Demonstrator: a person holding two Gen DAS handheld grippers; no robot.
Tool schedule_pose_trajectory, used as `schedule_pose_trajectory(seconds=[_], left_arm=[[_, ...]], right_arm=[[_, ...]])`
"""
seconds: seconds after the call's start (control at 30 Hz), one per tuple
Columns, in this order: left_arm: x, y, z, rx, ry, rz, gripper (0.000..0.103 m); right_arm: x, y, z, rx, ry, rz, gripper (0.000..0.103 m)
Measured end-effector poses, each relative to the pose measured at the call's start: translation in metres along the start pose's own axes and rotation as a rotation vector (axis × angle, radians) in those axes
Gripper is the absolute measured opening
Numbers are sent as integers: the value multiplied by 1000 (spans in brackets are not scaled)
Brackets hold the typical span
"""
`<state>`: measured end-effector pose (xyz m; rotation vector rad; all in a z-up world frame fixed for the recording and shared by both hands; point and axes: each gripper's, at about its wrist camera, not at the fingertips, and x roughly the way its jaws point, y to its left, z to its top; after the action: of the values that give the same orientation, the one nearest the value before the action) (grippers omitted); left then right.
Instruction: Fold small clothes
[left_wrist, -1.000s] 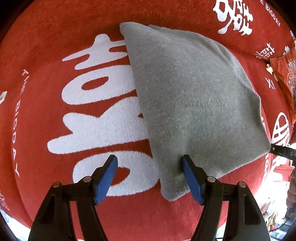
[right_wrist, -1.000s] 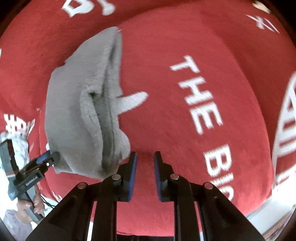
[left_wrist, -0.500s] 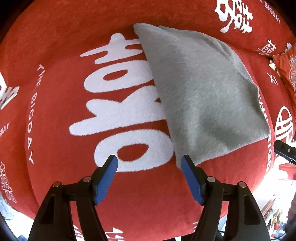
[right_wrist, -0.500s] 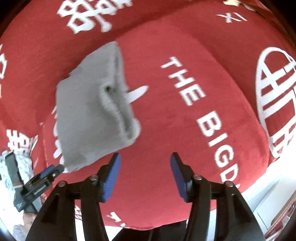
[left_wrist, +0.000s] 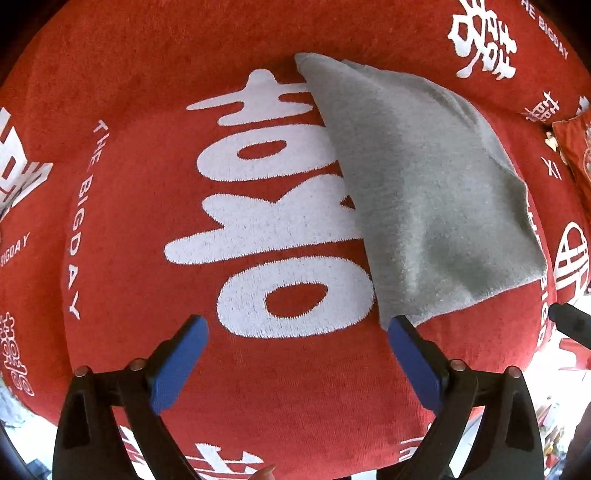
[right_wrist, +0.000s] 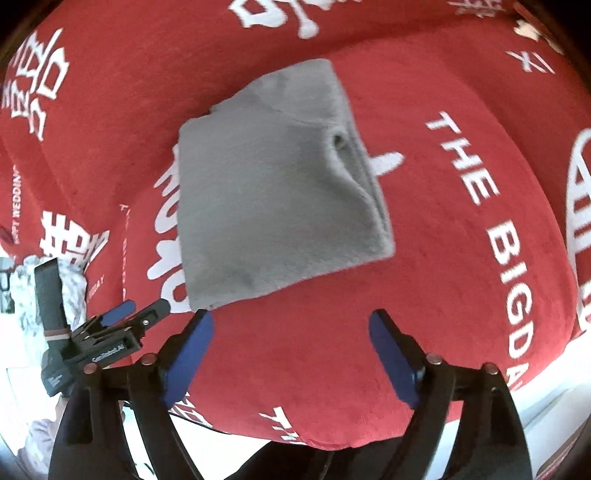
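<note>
Folded already, by the look of it: grey garment (right_wrist: 273, 192) lying as a compact square-ish packet at centre of the right wrist view, layered edge showing along its right side, a small gap visible in the stack near the upper right of the packet. In the left wrist view, same garment (left_wrist: 424, 192) filling the upper right, top face smooth, lower corner reaching down beside the right finger of the tool. Resting on a red cloth surface (left_wrist: 184, 74) printed with large white characters and lettering; whether bed, cushion or covered worktop, cannot tell.

Left tool (left_wrist: 295, 358) wide and opening, nothing between the blue pads, only red cloth below; garment's corner just beside one pad, contact not clear. Right tool (right_wrist: 291, 354) also wide and opening, nothing held, garment lying above it in frame and apart from the pads. Left tool (right_wrist: 122, 325) also seen at lower left of the right wrist view, near the garment's lower left corner.

Judged progress: folding of this piece essentially complete, both tools released. Possibly left: tidying the loose layered edge, setting the piece aside, fetching another. No further clothes in view.

No containers visible in either view; nothing to report inside any.
</note>
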<state>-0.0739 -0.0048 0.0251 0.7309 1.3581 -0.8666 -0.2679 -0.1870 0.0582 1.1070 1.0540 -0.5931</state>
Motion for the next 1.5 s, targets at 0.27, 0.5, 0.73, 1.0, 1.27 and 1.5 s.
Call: schedule_pose_trajectory(seconds=[0.27, 0.5, 0.73, 1.0, 1.27, 1.5], left_arm=[[8, -7, 16, -32, 30, 32, 99], [16, -17, 36, -70, 60, 67, 99], [24, -17, 55, -87, 70, 64, 98], [24, 4, 95, -178, -14, -146, 98], [76, -1, 132, -213, 59, -371, 99], [82, -21, 140, -216, 35, -387, 92]], right_arm=[[5, -9, 29, 12, 25, 102, 103], [3, -21, 77, -34, 46, 112, 103], [12, -41, 114, -33, 69, 116, 103], [38, -61, 144, -35, 124, 154, 103], [85, -73, 171, -7, 217, 375, 103], [116, -57, 186, 18, 225, 483, 103]])
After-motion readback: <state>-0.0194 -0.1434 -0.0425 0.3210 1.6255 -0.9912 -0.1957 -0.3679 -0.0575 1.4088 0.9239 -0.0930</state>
